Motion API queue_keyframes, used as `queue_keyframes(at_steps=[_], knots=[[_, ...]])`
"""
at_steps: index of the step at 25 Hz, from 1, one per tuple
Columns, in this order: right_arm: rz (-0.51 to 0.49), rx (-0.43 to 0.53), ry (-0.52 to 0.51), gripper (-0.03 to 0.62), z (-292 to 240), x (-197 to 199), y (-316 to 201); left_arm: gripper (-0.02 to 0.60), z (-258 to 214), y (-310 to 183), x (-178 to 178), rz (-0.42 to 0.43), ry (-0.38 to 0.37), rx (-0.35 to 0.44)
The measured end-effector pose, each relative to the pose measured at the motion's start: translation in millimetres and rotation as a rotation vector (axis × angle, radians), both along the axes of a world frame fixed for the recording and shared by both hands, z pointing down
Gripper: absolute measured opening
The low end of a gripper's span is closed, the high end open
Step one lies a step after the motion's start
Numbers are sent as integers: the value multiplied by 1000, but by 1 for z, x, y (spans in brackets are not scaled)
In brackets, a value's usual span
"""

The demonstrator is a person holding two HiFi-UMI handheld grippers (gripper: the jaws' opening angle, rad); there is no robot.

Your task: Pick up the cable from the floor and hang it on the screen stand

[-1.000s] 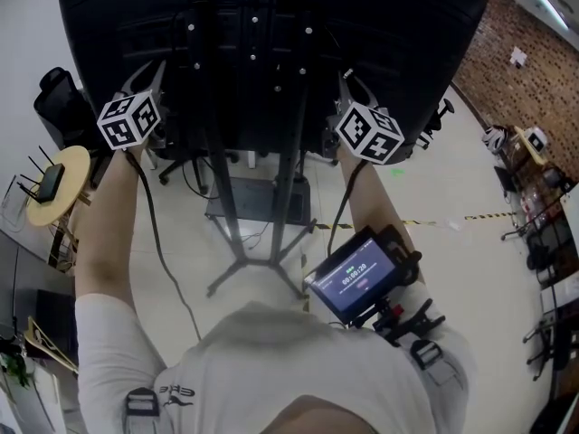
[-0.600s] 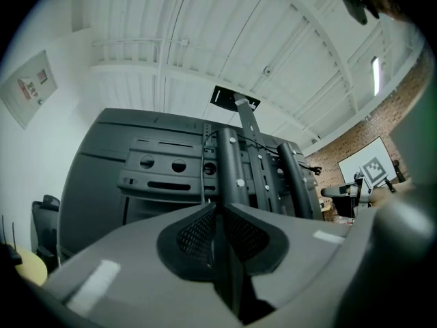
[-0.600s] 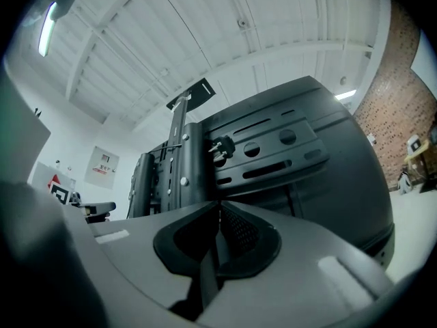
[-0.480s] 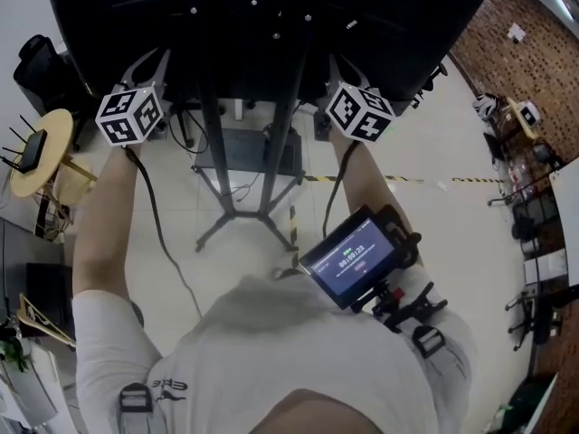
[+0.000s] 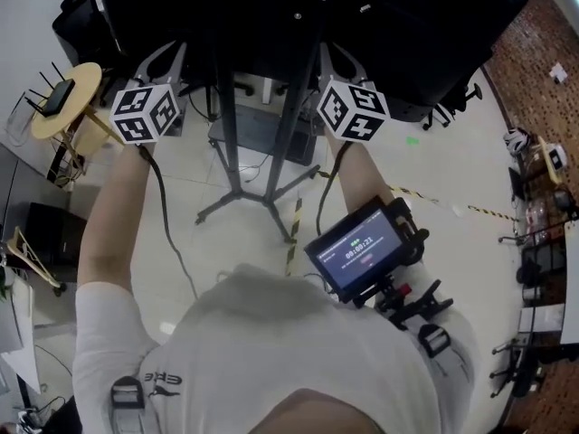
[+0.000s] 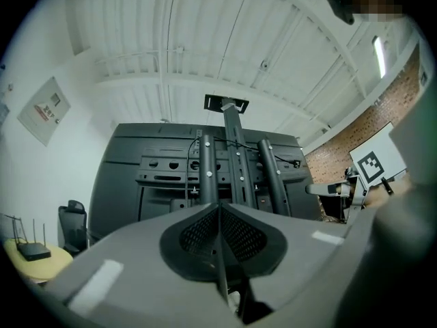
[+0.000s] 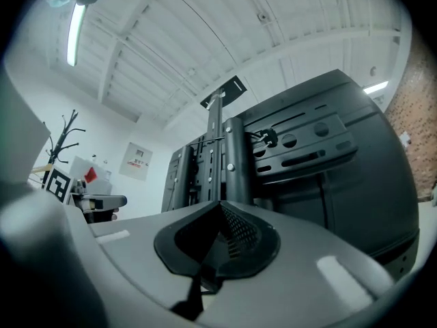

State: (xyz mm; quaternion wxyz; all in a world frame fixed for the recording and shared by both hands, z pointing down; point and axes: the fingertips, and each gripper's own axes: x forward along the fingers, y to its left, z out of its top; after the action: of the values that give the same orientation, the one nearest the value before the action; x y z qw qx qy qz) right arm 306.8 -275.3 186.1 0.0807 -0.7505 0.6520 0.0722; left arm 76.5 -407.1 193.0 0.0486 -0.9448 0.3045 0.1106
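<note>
The black screen on its wheeled stand fills the top of the head view, seen from behind. Both grippers are raised at its lower edge, either side of the stand's posts. My left gripper has its jaws closing; its pads meet in a line with nothing between them. My right gripper is shut and empty, its pads together. A thin black cable runs down the screen's back by the left post. No cable shows on the floor.
A round wooden table with a router and a black chair stand at the left. A small monitor is clamped at the person's chest. Yellow-black tape crosses the pale floor; desks and chairs line the right.
The two marker cubes have drawn slightly closer together under the screen. The head camera has swung, and more of the floor and stand legs shows.
</note>
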Motion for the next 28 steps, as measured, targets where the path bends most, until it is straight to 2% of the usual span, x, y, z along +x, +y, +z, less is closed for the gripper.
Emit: queue_keyframes(at_steps=[5, 13, 21, 25, 28], knots=[[-112, -10, 29, 14, 8, 6, 34, 8, 18, 59, 26, -71, -16, -21], [-263, -51, 13, 12, 43, 5, 79, 3, 44, 148, 49, -149, -47, -42], [-410, -97, 30, 12, 79, -44, 115, 3, 80, 218, 32, -228, -69, -86], [-453, -117, 48, 12, 97, -68, 130, 3, 102, 240, 19, -253, -62, -115], [-465, -122, 72, 12, 120, -96, 161, 3, 129, 272, -4, -260, -58, -114]])
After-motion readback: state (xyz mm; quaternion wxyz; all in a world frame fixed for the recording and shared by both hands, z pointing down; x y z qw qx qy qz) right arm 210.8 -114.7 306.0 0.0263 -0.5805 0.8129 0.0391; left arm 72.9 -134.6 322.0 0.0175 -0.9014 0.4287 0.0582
